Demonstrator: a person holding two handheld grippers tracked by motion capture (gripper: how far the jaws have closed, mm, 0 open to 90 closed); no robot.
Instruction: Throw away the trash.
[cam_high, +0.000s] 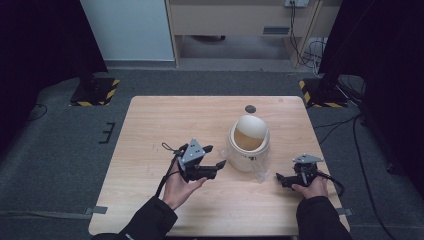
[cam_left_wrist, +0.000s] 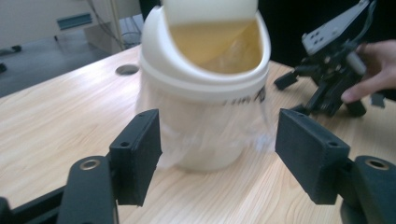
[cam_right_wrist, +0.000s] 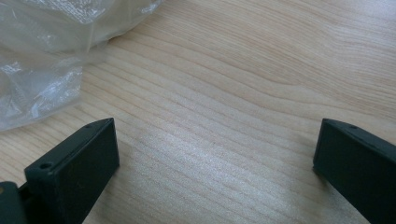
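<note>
High view: a pale wooden counter (cam_high: 150, 125) stands on grey carpet, with a person's two dark-sleeved forearms coming in from the near edge.
Bin: a small white bin (cam_high: 248, 144) with a swing lid stands upright on the right half of the counter, between the two tools; its lid is tipped back and the inside shows yellowish.
Bag: a clear plastic bag (cam_high: 260, 172) wraps the lower part of the bin and spills onto the wood at its near right side.
Left tool: the left tool (cam_high: 216, 156) lies level in the person's left hand (cam_high: 179, 187), pointing at the bin from the left, its tips just beside the bin wall and apart from it.
Left tool state: in the left gripper view the left tool (cam_left_wrist: 217, 151) stands fairly wide, its pads flanking the bin (cam_left_wrist: 205, 84) in the picture without pressing on it; nothing is gripped.
Right tool: the right tool (cam_high: 280, 179) rests low near the counter's near right side, held by the right hand (cam_high: 311, 189), pointing left toward the loose bag edge.
Right tool state: in the right gripper view the right tool (cam_right_wrist: 217, 158) stands wide over bare wood, with the crumpled bag (cam_right_wrist: 42, 65) at upper left, clear of the pads.
Far edge: a dark round cable hole (cam_high: 250, 108) sits in the counter behind the bin.
</note>
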